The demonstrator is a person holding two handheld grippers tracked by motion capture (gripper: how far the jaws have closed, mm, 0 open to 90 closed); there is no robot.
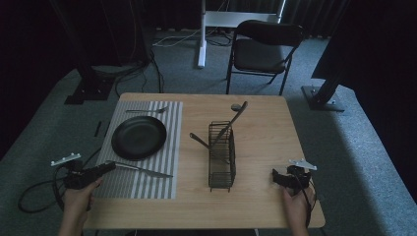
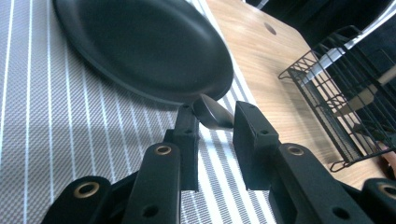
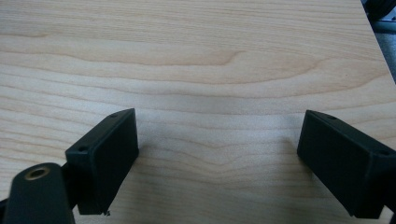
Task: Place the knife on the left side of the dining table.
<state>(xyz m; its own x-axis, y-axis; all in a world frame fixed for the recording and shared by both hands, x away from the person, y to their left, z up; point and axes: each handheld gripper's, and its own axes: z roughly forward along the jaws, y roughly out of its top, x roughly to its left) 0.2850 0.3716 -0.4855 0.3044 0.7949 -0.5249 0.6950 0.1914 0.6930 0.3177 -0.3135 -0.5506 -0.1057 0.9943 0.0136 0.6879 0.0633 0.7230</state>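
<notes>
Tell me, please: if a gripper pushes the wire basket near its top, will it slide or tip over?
The wire basket looks tall and narrow, so a high push would probably tip it. Its open mesh suggests little weight. The long utensils leaning out of it may shift and rattle.

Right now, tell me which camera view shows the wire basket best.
The high view: the whole wire basket stands on the table with utensils leaning out of it, right of the black plate. The left gripper view catches one corner of its mesh at the right edge; the right gripper view faces bare wood.

A wooden table [image 1: 265,142] carries a striped placemat [image 1: 162,147] and a black wire basket [image 1: 221,157].
</notes>
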